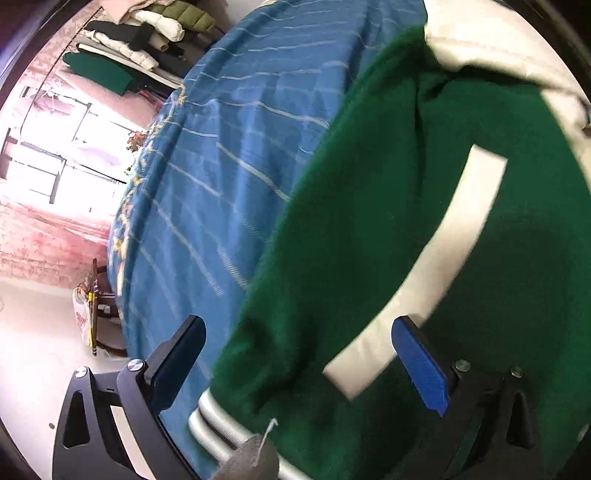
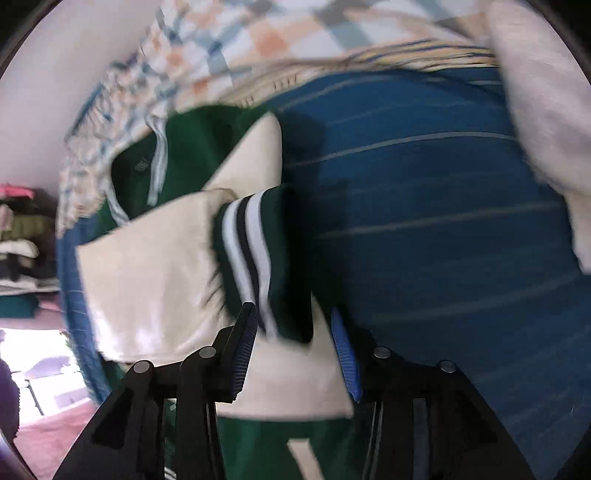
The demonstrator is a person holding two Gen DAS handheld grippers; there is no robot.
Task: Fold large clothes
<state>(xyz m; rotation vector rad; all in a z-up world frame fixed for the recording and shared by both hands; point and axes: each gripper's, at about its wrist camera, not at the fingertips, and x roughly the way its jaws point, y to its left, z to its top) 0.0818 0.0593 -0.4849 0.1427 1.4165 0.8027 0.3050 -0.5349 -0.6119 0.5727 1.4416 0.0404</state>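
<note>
Jacket [image 1: 406,221], one, green, on blue bedspread [image 1: 221,147]

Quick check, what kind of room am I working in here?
Most likely a bedroom. The green jacket lies on a bed under a blue striped cover, a checked quilt sits at its far end, and folded coats are stacked beyond it.

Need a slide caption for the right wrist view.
Right gripper open over the striped cuff of a green-and-cream jacket on a blue bedspread.
</note>
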